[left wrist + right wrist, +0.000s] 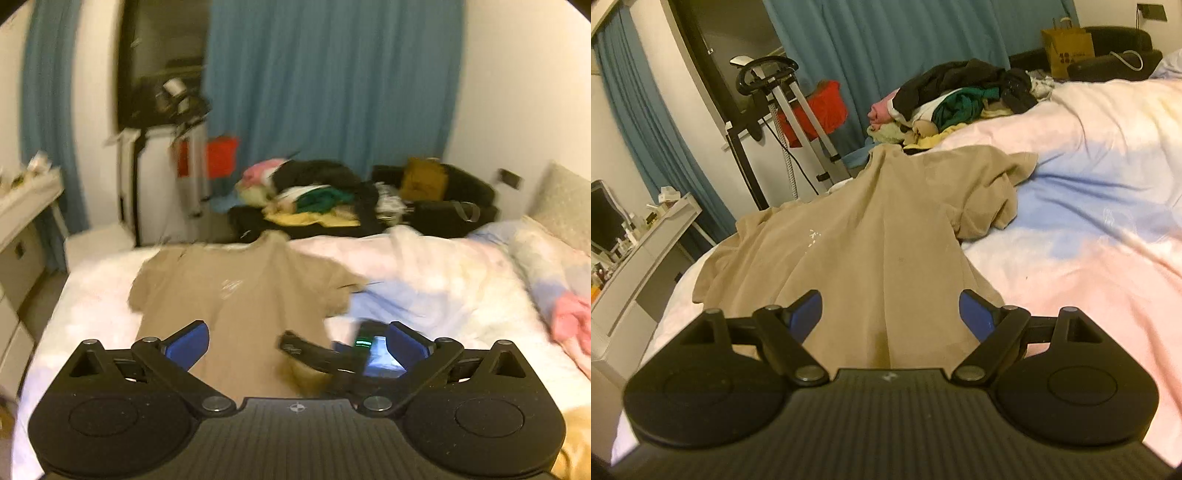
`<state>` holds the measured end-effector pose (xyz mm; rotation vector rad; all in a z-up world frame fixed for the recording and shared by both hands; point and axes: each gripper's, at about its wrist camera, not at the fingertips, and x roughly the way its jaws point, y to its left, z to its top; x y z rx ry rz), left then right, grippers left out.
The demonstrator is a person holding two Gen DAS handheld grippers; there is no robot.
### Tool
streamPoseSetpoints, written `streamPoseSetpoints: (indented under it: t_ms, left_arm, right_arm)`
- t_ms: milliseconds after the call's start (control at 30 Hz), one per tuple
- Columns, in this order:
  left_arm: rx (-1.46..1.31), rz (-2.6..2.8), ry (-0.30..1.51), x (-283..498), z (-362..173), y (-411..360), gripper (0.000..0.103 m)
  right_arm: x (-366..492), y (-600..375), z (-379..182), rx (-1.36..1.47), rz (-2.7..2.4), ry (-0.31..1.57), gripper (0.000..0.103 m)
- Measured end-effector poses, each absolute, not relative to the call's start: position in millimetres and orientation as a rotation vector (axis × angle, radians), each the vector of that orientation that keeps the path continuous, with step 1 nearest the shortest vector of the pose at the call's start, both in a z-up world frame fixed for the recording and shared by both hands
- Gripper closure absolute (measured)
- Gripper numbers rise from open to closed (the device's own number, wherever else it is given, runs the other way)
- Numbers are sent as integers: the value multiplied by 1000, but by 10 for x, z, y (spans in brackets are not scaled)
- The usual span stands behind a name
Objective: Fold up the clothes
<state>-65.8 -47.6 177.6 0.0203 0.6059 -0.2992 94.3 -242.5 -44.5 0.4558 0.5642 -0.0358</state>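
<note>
T-shirt (pixel 871 236): tan soft knit, short sleeves, spread flat on bed (pixel 1089 192), pastel fleecy cover | left gripper (pixel 297 345): spread, empty | right gripper (pixel 890 314): spread, empty, over hem

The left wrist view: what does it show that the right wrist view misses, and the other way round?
Only the left wrist view shows the other tongs, the right tongs, low beside the shirt, and a pillow at the bed's right side. Only the right wrist view shows a dark screen on the white desk and a black-handled stand. Both show the tan T-shirt spread on the bed, the clothes pile and blue curtains.
</note>
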Motion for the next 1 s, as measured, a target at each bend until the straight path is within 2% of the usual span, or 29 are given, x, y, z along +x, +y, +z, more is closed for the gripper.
streamPoseSetpoints:
  t_ms: [100,267,400,500,567,633,733,833,933,967,1000]
  left_arm:
    - [-25,-181,625,-5,1392,-149,0]
    - [-133,-25,550,1217,699,685,2]
    - [-291,-44,484,2069,145,1424,7]
    - [-498,-43,504,2511,-160,1964,14]
    - [-601,-30,518,2749,-358,2220,32]
    - [-686,-19,523,2941,-540,2370,37]
    - [-737,-24,553,3196,-757,2540,51]
    - [-716,-72,595,3361,-860,2540,61]
    - [-638,-121,637,3523,-832,2348,64]
    - [-603,-134,659,3585,-812,2284,69]
    - [-569,-141,680,3647,-790,2223,87]
  right_arm:
    - [967,-2384,-524,433,-33,574,20]
    - [1086,-2316,-675,405,-34,582,20]
    - [1225,-2299,-813,403,-41,578,20]
    - [1309,-2308,-921,410,-44,572,20]
    - [1364,-2320,-986,432,-50,576,20]
    - [1402,-2319,-1032,451,-46,578,18]
    - [1451,-2292,-1086,458,-36,573,18]
    - [1505,-2263,-1120,460,-29,575,18]
    - [1530,-2241,-1129,445,-26,571,18]
    - [1532,-2239,-1128,444,-25,571,18]
    - [1530,-2244,-1128,445,-24,571,18]
